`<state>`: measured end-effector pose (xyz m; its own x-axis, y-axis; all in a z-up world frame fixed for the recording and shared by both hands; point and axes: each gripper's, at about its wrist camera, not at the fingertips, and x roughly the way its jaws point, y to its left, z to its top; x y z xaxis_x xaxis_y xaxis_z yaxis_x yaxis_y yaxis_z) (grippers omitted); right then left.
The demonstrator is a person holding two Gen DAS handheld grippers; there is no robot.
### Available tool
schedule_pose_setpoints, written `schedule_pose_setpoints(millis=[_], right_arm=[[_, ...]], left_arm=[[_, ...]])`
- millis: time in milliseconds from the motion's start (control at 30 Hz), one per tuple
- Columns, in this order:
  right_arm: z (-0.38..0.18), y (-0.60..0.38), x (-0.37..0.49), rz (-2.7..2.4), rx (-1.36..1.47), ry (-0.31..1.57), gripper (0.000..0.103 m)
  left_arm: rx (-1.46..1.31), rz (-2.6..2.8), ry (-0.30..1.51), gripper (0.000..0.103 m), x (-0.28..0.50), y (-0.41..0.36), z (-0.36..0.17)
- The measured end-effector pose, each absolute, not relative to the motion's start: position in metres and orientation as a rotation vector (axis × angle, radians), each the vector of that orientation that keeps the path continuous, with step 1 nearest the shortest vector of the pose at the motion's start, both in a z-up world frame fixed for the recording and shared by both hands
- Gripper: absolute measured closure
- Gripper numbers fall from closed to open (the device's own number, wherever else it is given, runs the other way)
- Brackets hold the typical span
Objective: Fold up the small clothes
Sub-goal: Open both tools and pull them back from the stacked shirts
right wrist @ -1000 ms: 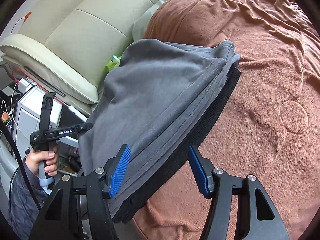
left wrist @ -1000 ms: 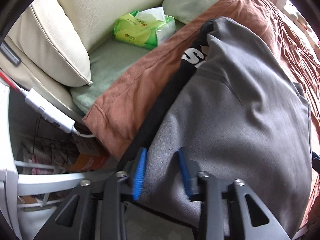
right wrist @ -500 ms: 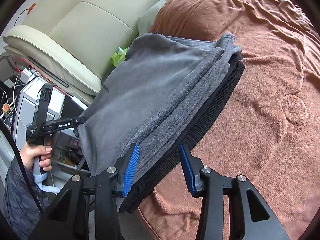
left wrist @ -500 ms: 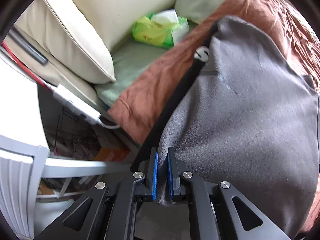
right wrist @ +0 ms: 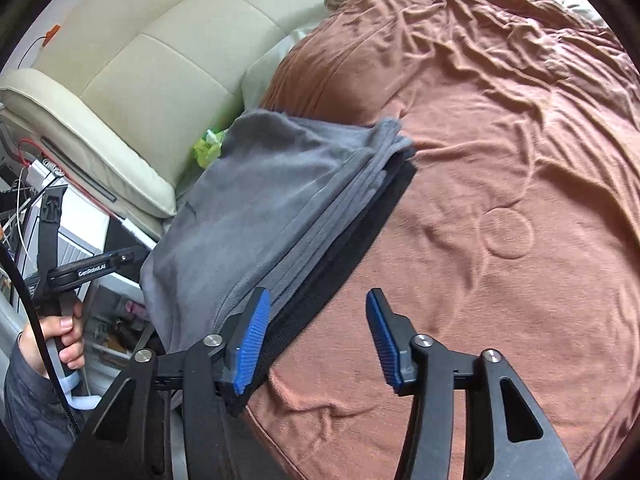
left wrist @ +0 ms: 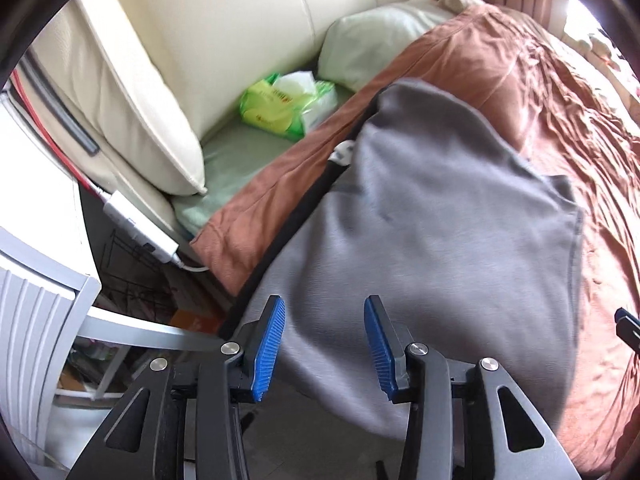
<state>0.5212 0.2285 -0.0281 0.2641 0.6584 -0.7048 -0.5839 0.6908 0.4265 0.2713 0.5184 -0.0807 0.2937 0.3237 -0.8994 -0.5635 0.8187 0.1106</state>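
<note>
A folded grey garment (left wrist: 420, 216) with a black waistband (left wrist: 296, 216) lies on the brown blanket (left wrist: 520, 80), its near end drooping over the bed's edge. My left gripper (left wrist: 325, 350) hovers over that drooping end with its jaws opening; grey cloth lies between the blue pads (left wrist: 272, 344) but they do not press it. In the right wrist view the grey garment (right wrist: 280, 200) shows stacked layers over the black waistband (right wrist: 352, 248). My right gripper (right wrist: 318, 340) is also opening, its left pad (right wrist: 252, 340) beside the waistband corner and mostly blanket between the jaws.
A cream cushioned headboard (left wrist: 224, 40) stands at the back, with a green wipes pack (left wrist: 288, 104) and a pale pillow (left wrist: 372, 48) below it. A white adapter on a cable (left wrist: 140, 228) and a white rack (left wrist: 40, 312) crowd the left. A hand (right wrist: 60, 332) holds the left gripper's handle.
The left gripper pinched the garment's near edge half a second ago, then let it go and drew back upward. The right jaws narrowed, then widened, and pulled back off the waistband.
</note>
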Motion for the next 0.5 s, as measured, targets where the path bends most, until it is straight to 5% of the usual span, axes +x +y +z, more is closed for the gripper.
schedule_pose_setpoints(millis=[167,300,500], right_arm=[[-0.007,0.205,0.512,0.758,0.081,0.938,0.024],[0.01,0.185,0.5,0.694,0.069,0.899,0.016],[0.036,0.155,0.474,0.619,0.046,0.825,0.0]], left_arm=[[-0.245,0.572,1.08,0.052,0.274,0.498,-0.069],[-0.227,0.542,1.039,0.043,0.276,0.476,-0.059],[-0.207,0.485,0.959,0.015,0.273,0.44,-0.042]])
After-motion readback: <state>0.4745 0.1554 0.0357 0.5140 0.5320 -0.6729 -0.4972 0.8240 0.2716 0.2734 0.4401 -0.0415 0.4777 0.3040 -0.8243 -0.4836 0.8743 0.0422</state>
